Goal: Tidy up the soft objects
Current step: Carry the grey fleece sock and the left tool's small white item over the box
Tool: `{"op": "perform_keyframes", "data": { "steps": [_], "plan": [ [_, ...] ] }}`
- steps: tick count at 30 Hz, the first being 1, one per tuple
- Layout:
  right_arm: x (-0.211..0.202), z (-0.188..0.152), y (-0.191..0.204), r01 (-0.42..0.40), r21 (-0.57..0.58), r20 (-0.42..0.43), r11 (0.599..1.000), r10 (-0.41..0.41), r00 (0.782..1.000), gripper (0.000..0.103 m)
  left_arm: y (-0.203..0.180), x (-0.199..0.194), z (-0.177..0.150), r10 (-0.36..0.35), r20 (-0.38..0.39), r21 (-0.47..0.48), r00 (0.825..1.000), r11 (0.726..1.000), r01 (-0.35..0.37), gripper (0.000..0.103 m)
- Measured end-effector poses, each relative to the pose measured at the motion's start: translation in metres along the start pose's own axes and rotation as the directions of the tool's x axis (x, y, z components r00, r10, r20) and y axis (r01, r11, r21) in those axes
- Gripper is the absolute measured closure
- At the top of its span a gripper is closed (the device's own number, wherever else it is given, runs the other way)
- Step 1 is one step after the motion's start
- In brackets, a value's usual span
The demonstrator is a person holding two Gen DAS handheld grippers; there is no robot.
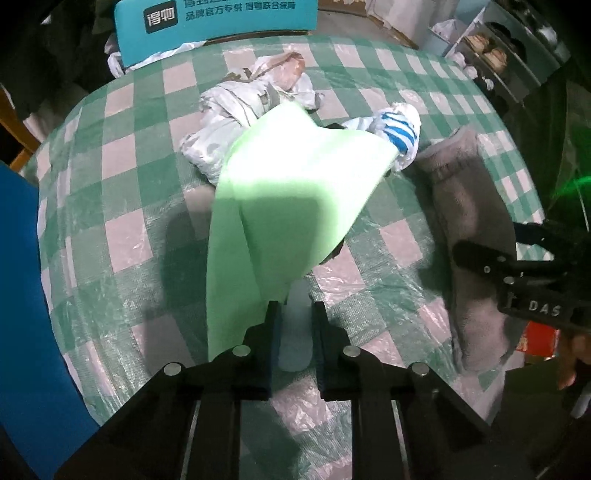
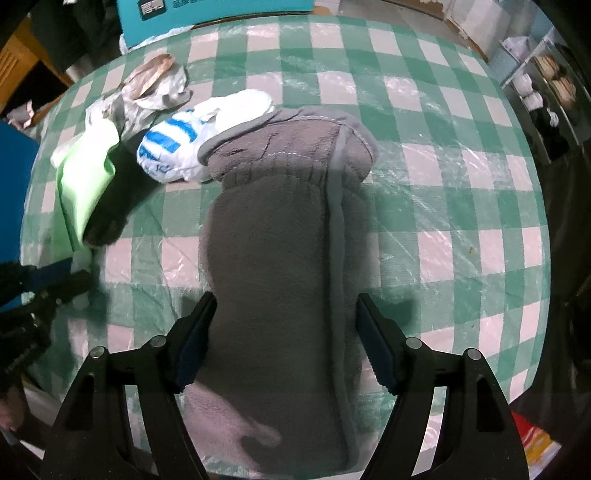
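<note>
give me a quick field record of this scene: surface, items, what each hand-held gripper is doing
surface: table with green and white checked cloth under clear plastic
left hand-held gripper: jaws narrow, a pale white piece between the pads; whether they press it cannot be told
green cloth: draped just ahead of the left fingers
right hand-held gripper: open, straddling the grey fleece item
blue striped bag: beside the fleece item's far end
crumpled grey-white bundle: far side
teal box: table's far edge
</note>
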State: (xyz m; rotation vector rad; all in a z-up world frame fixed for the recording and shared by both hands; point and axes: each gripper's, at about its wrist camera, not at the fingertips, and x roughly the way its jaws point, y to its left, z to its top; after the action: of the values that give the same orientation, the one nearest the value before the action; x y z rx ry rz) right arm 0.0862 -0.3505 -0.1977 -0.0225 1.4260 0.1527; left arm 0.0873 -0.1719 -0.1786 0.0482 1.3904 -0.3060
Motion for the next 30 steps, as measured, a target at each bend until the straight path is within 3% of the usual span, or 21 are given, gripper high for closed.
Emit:
{"op": "perform_keyframes", "data": {
  "steps": [2,11,19,30],
  "plan": [
    [-0.002,0.000,0.002,-0.006,-0.010,0.002,1.000,0.006,1.000,0.048,0.003,-0.005,0.000,-0.006,0.011,-0.001,1.000,1.000,0.006,0.088],
    [-0.014,-0.001,0.005,-0.048,-0.002,0.018,0.999,0.048,0.999,0.068,0.009,-0.027,-0.006,-0.024,0.031,-0.007,0.999,1.000,0.024,0.088],
    [-0.047,-0.003,0.012,-0.081,-0.024,0.084,0.996,0.083,0.993,0.076,0.000,-0.057,-0.011,-0.007,0.092,0.030,0.996,1.000,0.004,0.088],
    [-0.085,-0.016,0.010,-0.093,-0.055,0.160,0.994,0.101,0.982,0.077,0.001,-0.098,-0.015,0.000,0.179,0.042,0.984,0.999,-0.008,0.088]
  ]
}}
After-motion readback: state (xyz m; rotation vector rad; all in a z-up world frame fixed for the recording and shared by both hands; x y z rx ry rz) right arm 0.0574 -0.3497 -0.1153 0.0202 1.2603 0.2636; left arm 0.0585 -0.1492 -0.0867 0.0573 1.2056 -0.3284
